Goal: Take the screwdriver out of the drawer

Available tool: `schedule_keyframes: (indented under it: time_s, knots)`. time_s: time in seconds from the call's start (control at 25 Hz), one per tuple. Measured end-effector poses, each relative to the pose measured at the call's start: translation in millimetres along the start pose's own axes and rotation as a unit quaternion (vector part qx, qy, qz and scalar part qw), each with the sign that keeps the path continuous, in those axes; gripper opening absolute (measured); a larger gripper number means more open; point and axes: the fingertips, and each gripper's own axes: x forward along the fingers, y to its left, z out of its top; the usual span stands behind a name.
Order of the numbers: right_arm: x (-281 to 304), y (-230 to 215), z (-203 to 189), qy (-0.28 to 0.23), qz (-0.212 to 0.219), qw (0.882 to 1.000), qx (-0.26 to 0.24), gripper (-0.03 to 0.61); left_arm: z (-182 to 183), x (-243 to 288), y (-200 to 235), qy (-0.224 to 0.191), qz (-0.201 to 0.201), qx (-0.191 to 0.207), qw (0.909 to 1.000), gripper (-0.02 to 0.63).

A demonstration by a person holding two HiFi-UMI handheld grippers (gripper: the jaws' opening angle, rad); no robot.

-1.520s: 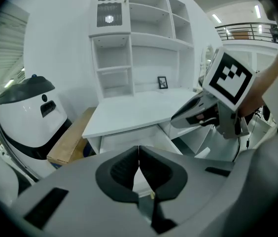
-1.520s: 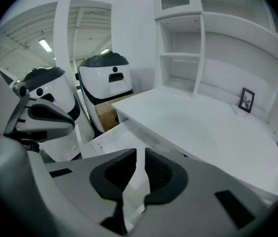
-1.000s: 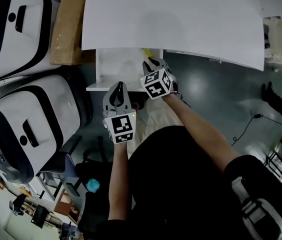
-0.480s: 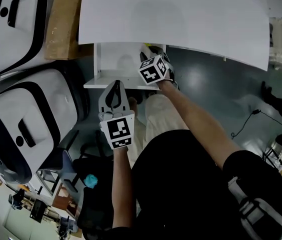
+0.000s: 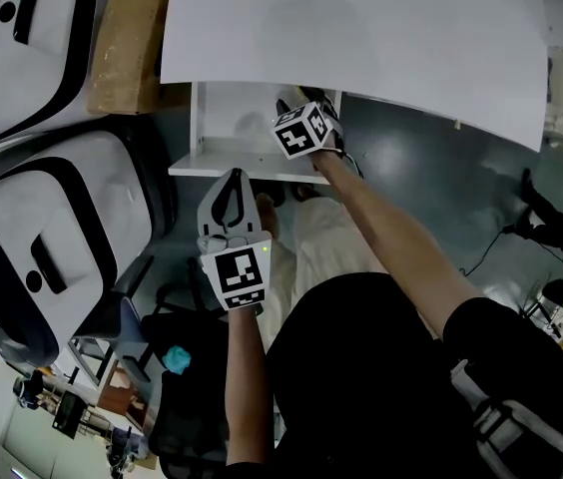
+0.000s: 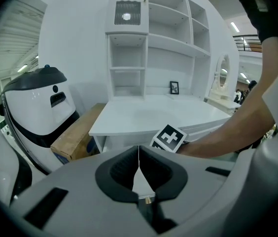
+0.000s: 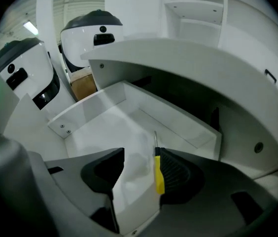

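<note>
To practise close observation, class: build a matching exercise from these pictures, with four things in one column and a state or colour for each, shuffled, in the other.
1. left gripper
2. right gripper
3. screwdriver
4. drawer

A. pulled out, white
B. jaws shut, empty
C. yellow handle
D. jaws apart

Pairs: 1-B; 2-D; 3-C; 4-A.

The right gripper's jaws have just been opening. The screwdriver shows between them, not gripped.

Left hand-held gripper (image 6: pixel 139 154) jaws together. Right hand-held gripper (image 7: pixel 140 159) pointing steeply down, jaws just opening, screwdriver (image 7: pixel 158 174) between them, ungripped.
</note>
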Motion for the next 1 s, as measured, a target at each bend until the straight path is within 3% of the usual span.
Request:
schedule_keyframes:
  time_s: [0.32, 0.44, 0.72, 1.0]
  knots:
    - [24.8, -2.2, -8.5, 0.004, -0.005, 0.999, 0.036, 0.237, -9.0, -6.6, 8.5, 0.001, 0.009, -0.024, 0.9997, 0.023]
    - [33.7, -4.0, -11.0, 0.013, -0.01, 0.999, 0.046, 0.322, -12.6, -5.2, 11.0, 0.003, 0.01, -0.03, 0.9995, 0.025]
    - [54.4, -5.3, -14.3, 0.012, 0.01, 0.994, 0.112, 0.396, -15.5, -3.8, 9.9, 0.004, 0.01, -0.03, 0.9995, 0.025]
    - [71.1, -4.4, -21.4, 0.026, 0.025, 0.989, 0.142, 0.4, -21.9, -9.6, 19.6, 0.005, 0.021, -0.031, 0.9993, 0.025]
